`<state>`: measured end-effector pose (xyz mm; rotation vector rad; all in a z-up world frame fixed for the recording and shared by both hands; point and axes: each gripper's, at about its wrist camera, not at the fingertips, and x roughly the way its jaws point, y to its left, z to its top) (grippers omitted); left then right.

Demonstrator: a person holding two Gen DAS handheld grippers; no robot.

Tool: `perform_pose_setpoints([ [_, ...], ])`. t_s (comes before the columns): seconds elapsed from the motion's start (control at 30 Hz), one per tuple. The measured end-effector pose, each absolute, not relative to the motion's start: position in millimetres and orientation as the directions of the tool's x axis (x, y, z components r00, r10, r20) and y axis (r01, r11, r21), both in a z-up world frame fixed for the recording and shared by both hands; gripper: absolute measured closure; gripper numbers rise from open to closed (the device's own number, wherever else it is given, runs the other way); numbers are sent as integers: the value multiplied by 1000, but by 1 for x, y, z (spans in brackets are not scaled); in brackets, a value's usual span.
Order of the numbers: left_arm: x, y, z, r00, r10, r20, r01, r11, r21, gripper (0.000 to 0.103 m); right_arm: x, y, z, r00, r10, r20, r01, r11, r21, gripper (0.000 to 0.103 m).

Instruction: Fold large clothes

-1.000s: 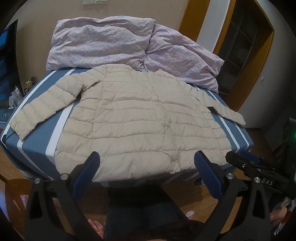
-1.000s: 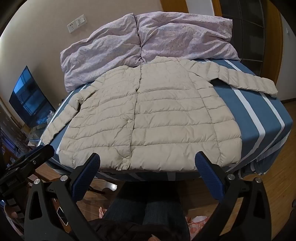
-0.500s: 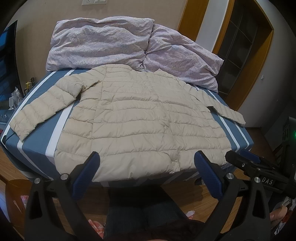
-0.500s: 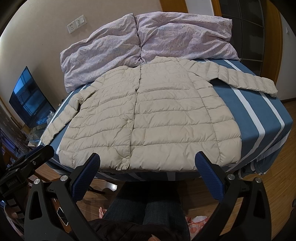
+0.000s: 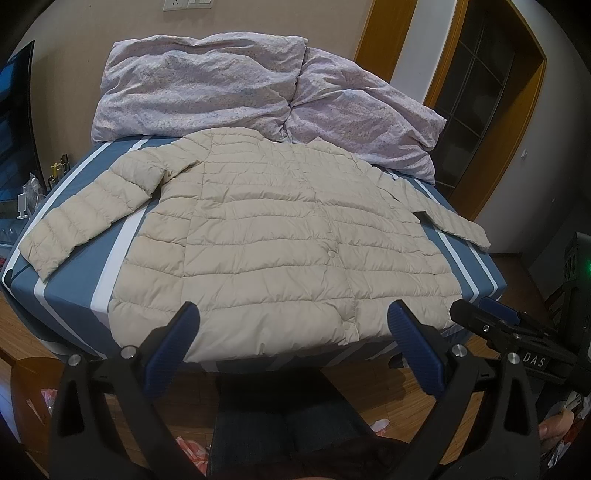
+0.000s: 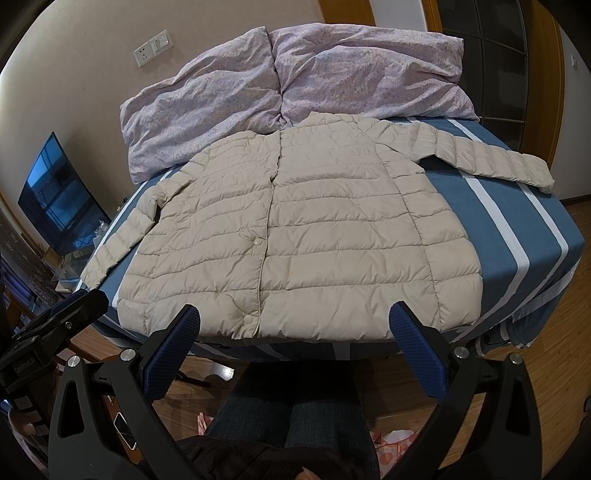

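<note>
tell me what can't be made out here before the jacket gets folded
- Jacket back: both views, it lies front up on the bed.
- Hem near the left tool: left wrist view, the blue fingertips cover parts of it.
- Floor at the bed's foot: both views, hidden by the tools and the person's legs.
- Wall socket: left wrist view, cut by the top edge.

- Blue bed with white stripes, on wood floor.
- Lilac floral duvet bunched at the head, against the wall.
- Dark screen at left.
- Wall socket above.
- Orange-framed doorway at right.
</note>
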<state>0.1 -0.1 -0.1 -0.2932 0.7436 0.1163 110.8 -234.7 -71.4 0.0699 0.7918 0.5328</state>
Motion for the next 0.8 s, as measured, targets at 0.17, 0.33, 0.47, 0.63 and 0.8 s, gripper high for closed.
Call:
perform_pose_setpoints([
  [0.17, 0, 0, 0, 732, 1, -681, -208, 953, -221, 2, 111, -235, -72, 578, 481, -659, -429, 866, 256, 1],
  [0.33, 0, 0, 0, 732, 1, -681, -207, 953, -221, 2, 111, -235, -72, 578, 481, -659, -429, 866, 256, 1],
  [0.47, 0, 0, 0, 732, 1, -681, -207, 953, -221, 2, 111, -235, -72, 578, 481, -659, -429, 866, 256, 1],
  [0.63, 0, 0, 0, 732, 1, -682, -208, 953, -221, 2, 111, -235, -72, 578, 481, -660, -429, 866, 256, 1],
  [0.8, 0, 0, 0, 732, 2, -682, -208, 953, -220, 2, 111, -235, -72, 577, 481, -660, -428, 866, 257, 1],
])
